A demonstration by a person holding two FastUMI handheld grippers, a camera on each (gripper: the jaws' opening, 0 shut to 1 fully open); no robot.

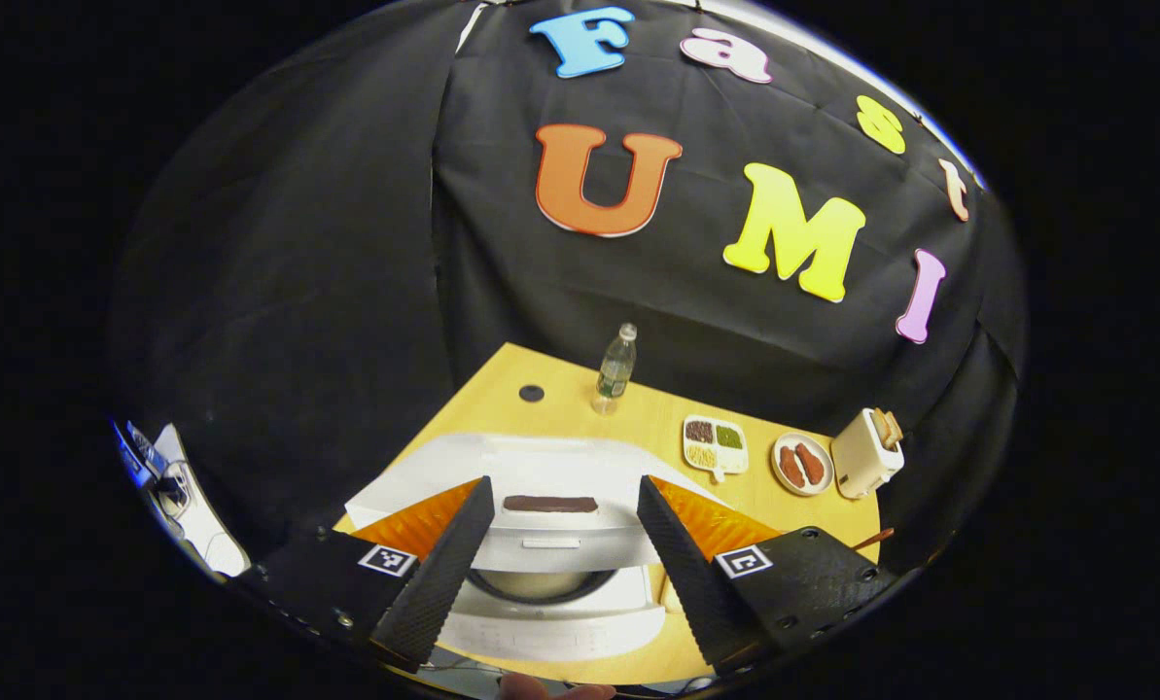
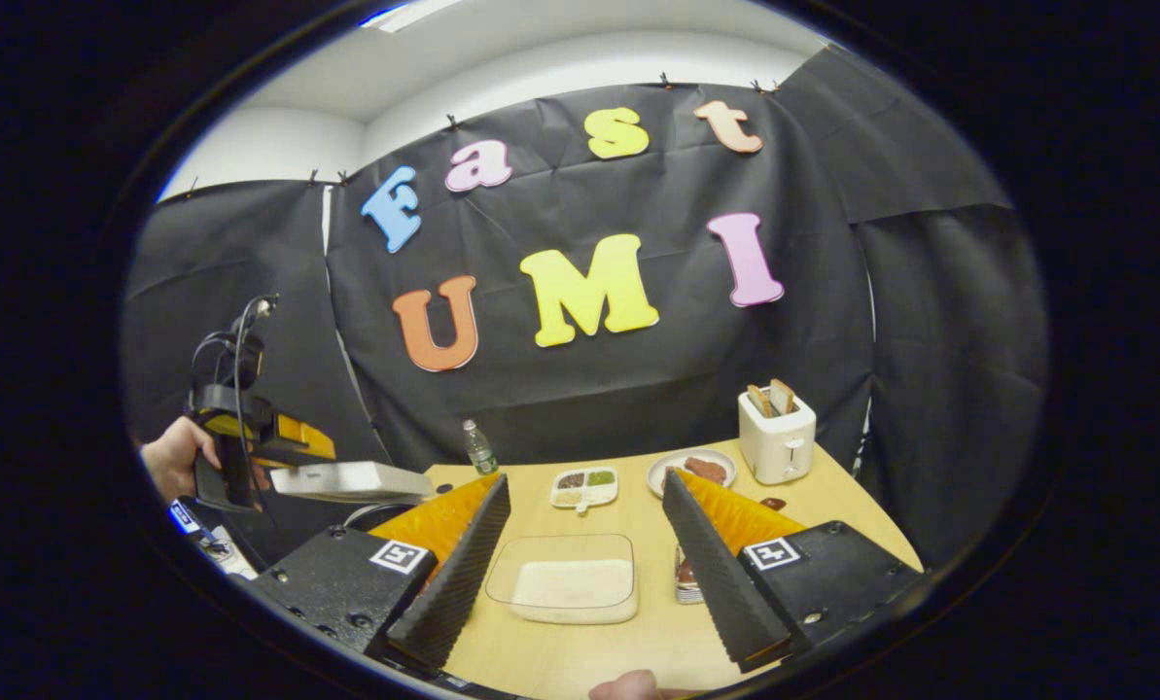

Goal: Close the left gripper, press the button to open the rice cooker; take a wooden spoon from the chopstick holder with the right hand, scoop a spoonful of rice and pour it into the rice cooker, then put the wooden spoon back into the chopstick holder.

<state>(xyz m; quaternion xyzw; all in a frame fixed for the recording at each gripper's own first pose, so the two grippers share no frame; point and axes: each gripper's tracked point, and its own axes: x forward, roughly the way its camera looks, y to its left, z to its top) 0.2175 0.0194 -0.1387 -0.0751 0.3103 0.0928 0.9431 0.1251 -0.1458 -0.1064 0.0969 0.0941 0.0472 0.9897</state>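
Here | left gripper (image 1: pixel 560 569) wide over rice cooker (image 1: pixel 541 530) | right gripper (image 2: pixel 589 574) wide | chopstick holder (image 2: pixel 688 581) half-hidden

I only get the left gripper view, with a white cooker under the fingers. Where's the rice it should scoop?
Observer: In the right gripper view, a clear tray of rice lies on the table, ahead of the right gripper, between its fingers.
Operator: Is that gripper holding a spoon?
Observer: No, its jaws stand wide apart with nothing gripped.
Operator: Who's carrying my gripper?
Observer: A hand at that view's left edge holds the left gripper from behind.
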